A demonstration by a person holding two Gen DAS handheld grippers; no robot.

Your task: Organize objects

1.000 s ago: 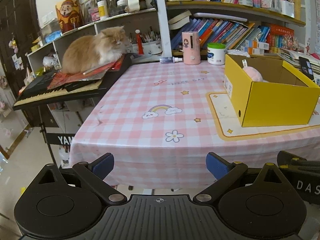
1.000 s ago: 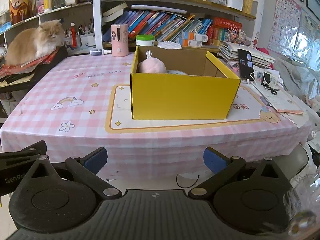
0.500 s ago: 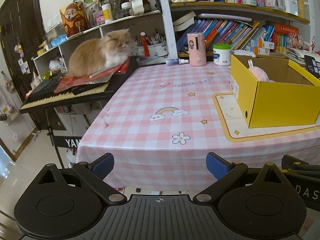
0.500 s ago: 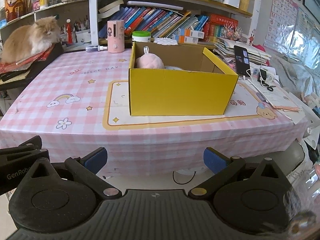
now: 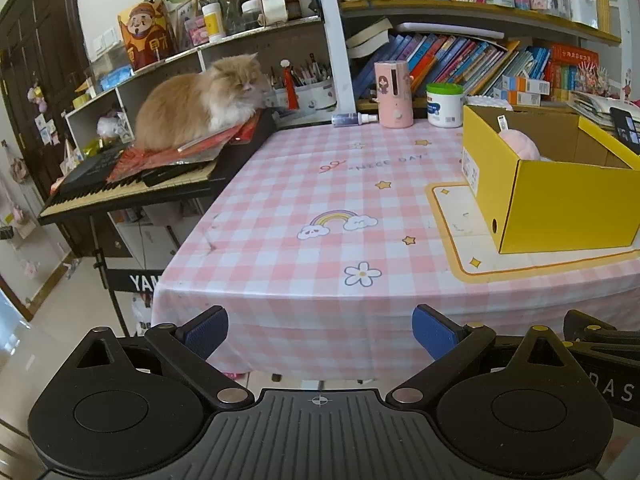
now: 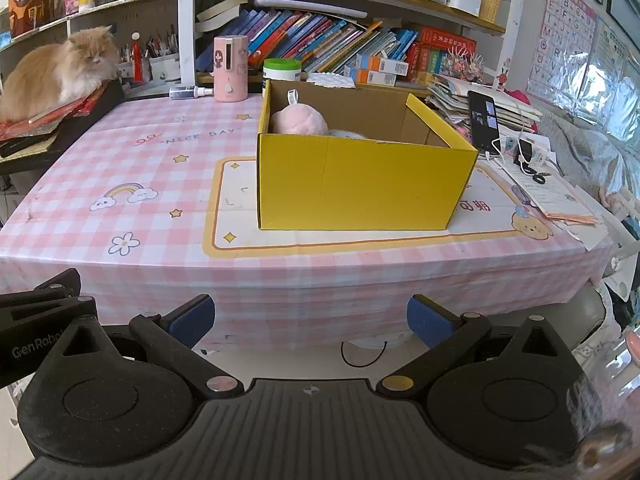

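Note:
A yellow cardboard box [image 6: 360, 184] stands open on a mat on the pink checked table [image 6: 132, 152]; it also shows in the left wrist view [image 5: 560, 200]. A pink plush toy [image 6: 298, 120] lies inside at the back left, also seen in the left wrist view [image 5: 520, 146]. My left gripper [image 5: 320, 332] is open and empty, held off the table's front edge. My right gripper [image 6: 310, 318] is open and empty, in front of the box and below the table edge.
A pink dispenser [image 6: 230, 68], a white jar with a green lid [image 6: 282, 74] and a small spray bottle [image 6: 188, 91] stand at the table's back. A cat [image 5: 200, 104] sits on a keyboard [image 5: 132, 188] at the left. A phone [image 6: 484, 120] and papers lie at the right.
Both grippers have drawn back from the table and risen a little, so the table and box look farther off. Both stay open and empty.

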